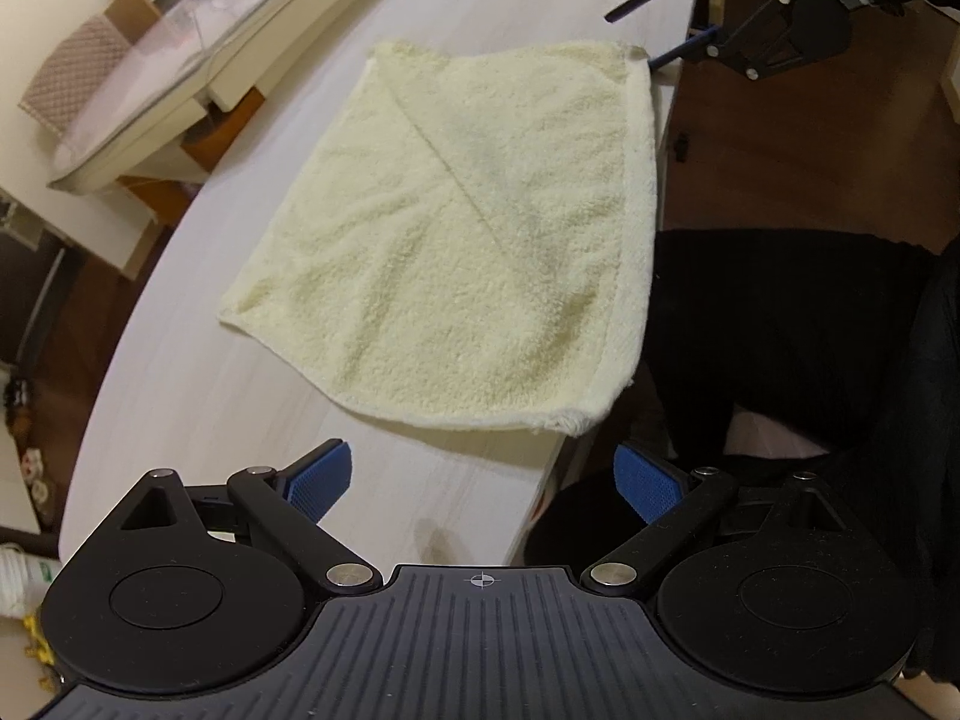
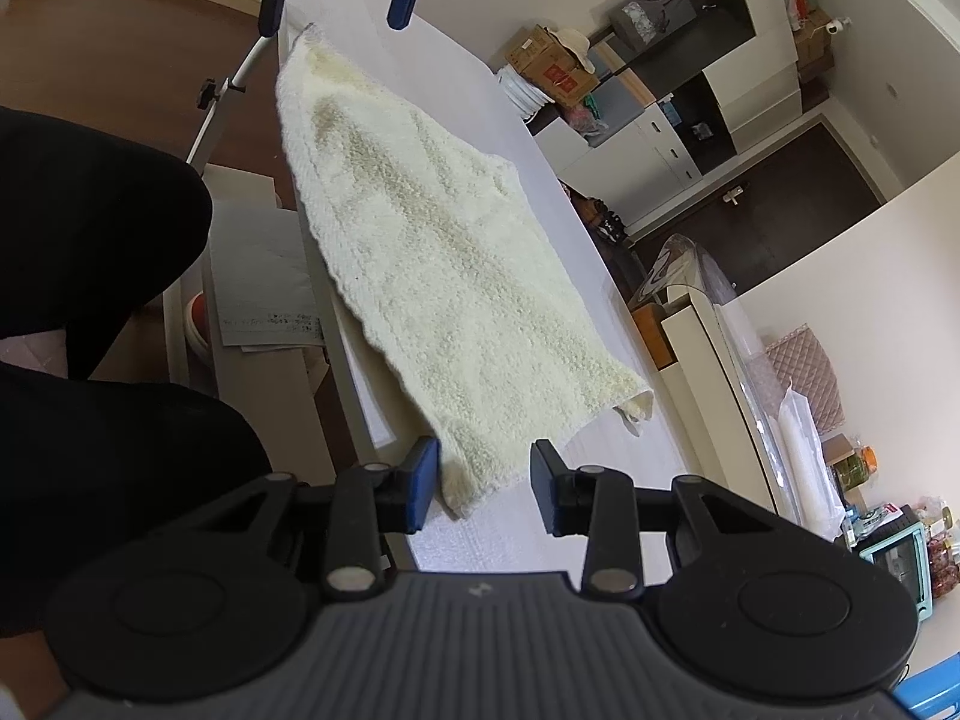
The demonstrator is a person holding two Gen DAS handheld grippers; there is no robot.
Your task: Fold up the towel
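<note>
**Cream terry cloth lies flat, a claw waiting off each near corner**

Pale yellow and nubbly, the rectangular terry towel [image 1: 456, 228] lies spread on the whitewashed wooden table [image 1: 198, 420], one long hem running along the table's near edge and slightly overhanging it.

Going left to right: the left gripper [image 1: 480, 480] hangs above the table just short of the towel's left-hand short edge, its blue-padded fingers [image 1: 321, 477] spread wide with nothing between them. The towel's long axis runs straight away from this claw towards the other.

At the far end, the right gripper [image 2: 483, 480] sits at the opposite short edge. Its jaws stand partly apart, and the towel's near corner [image 2: 474, 480] lies in the gap; the pads do not appear to press on it.

Each corner on the person's side thus has its own claw nearest. My judgement: the next move is for both to pinch those corners and carry the hem across the short axis to the far long edge.
</note>
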